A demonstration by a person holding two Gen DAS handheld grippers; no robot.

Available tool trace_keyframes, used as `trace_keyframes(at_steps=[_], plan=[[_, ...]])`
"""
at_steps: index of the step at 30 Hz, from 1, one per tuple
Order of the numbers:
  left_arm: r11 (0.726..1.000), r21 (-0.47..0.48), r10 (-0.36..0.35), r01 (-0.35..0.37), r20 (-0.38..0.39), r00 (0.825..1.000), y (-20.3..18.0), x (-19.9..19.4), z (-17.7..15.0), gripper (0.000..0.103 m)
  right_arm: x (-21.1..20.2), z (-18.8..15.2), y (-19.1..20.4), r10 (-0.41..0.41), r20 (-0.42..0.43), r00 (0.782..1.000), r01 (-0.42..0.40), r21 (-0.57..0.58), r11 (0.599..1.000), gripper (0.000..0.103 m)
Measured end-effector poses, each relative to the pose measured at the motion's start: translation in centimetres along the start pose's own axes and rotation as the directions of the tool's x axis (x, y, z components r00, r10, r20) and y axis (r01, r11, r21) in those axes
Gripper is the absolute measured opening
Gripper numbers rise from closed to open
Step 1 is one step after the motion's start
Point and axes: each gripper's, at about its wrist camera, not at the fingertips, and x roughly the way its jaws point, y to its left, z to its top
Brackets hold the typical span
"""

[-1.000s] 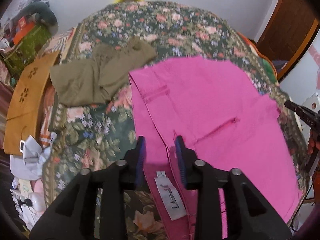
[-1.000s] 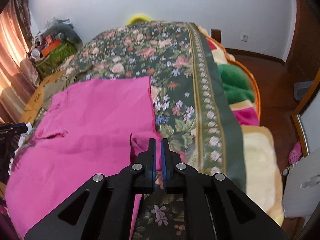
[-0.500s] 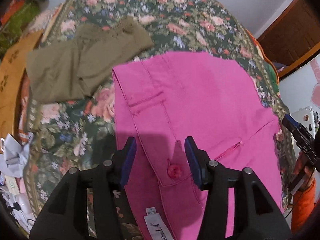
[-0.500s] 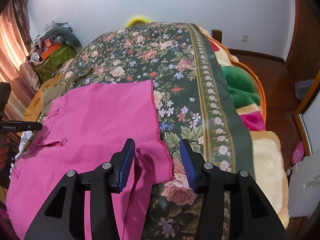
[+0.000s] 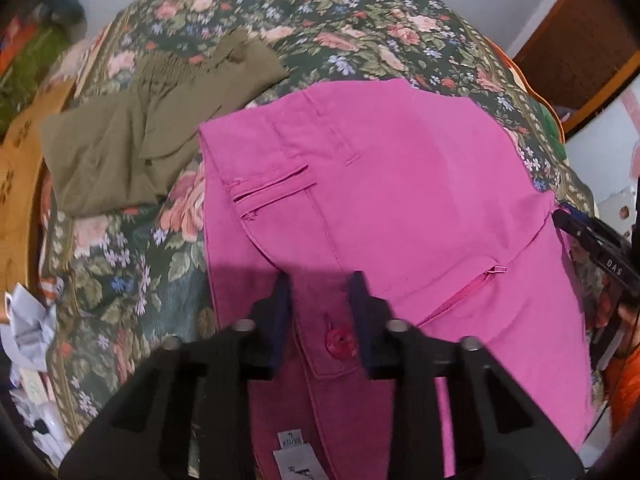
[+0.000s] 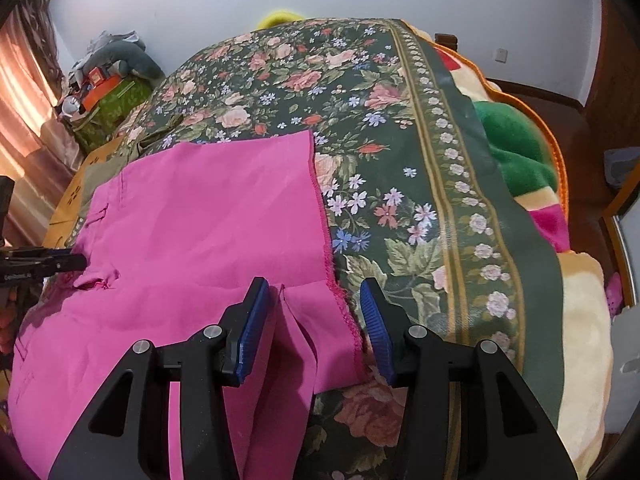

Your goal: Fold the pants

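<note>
The pink pants (image 5: 392, 184) lie folded flat on the floral bedspread (image 5: 328, 12). In the left wrist view my left gripper (image 5: 320, 284) is open above the waistband, its jaws on either side of the red button (image 5: 341, 343); a white label (image 5: 294, 460) shows below. In the right wrist view my right gripper (image 6: 314, 300) is open over the hem end of the pink pants (image 6: 208, 220), where a loose fold lies between the jaws. The left gripper also shows at the left edge of the right wrist view (image 6: 60, 262).
Olive-green pants (image 5: 152, 120) lie on the bed left of the pink ones. A tan board (image 5: 20, 168) and clutter run along the bed's left side. A green and cream blanket (image 6: 516, 148) hangs off the right edge. A wooden door (image 5: 576, 40) stands at the far right.
Both grippers have opened and let go of the pink pants. The cloth has settled flat, and the left gripper now looks down on the waistband and button.
</note>
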Motion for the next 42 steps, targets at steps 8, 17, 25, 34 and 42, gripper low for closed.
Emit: trace_keyframes(at_steps=[8,17,25,34,42], plan=[[0.994,0.066,0.083,-0.085,0.045,0.996,-0.5,-0.1,-0.1,0.007,1.6,-0.1,0.6,-0.037,-0.051,0.998,0.035,-0.049,0.998,0.009],[0.978,0.077,0.187,-0.195,0.093,0.978,0.0,-0.5,-0.6,0.007,1.7,-0.4,1.1,-0.073,-0.047,0.996,0.069,-0.091,0.993,0.006],[0.978,0.093,0.177,-0.185,0.084,0.981,0.4,-0.2,-1.0,0.008,2.0,-0.3,1.8,-0.104,-0.057,0.993,0.096,-0.137,0.986,0.006],[0.989,0.040,0.135,-0.143,0.151,0.979,1.9,-4.2,-0.4,0.029,-1.7,1.3,1.9,-0.118,0.015,0.993,0.119,-0.147,0.982,0.012],[0.984,-0.046,0.180,-0.174,0.251,0.951,4.5,-6.9,2.3,0.063,-5.6,4.4,3.0,-0.095,0.168,0.981,0.122,-0.159,0.980,0.052]])
